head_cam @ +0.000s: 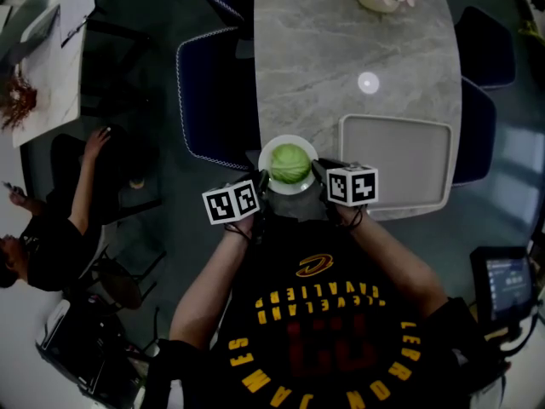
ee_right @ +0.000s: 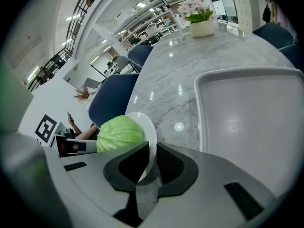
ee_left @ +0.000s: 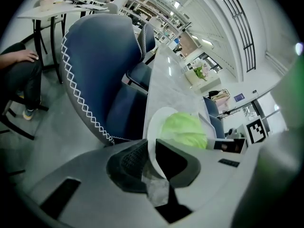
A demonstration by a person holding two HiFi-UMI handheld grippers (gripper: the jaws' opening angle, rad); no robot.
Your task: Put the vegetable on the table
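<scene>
marble, grey-veined and glossy, makes up the long table point(head_cam: 341, 41) in the head view, and at its near end a round white plate point(head_cam: 266, 156) carries a pale green cabbage point(head_cam: 289, 163), a tight ball of leaves sitting loose in the dish. the left gripper point(head_cam: 260, 181) and right gripper point(head_cam: 319, 170) hold opposite sides of the rim. whether the plate already rests on the stone or hangs just over its edge i cannot tell. a rounded beige tray point(head_cam: 396, 162) lies just beside it, a dark padded chair point(head_cam: 213, 100) stands at the left

left gripper view: the ribbed dark pads are pressed onto the thin plate rim point(ee_left: 153, 127), pinching it. the cabbage point(ee_left: 184, 129) bulges above, waxy and round. the risk i judge here is rolling: nothing pins the ball, so a tilt of either wrist could send it over the shallow lip towards the chair or floor. a smooth glazed rim in a narrow pinch could also slip if one side lets go first

right gripper view: its jaws likewise clamp the rim point(ee_right: 149, 127), with the cabbage point(ee_right: 121, 133) behind it. the tray's raised edge point(ee_right: 204, 122) is close, so a sideways drift could knock the plate against it; setting down unevenly on hard stone could jolt the cabbage off
</scene>
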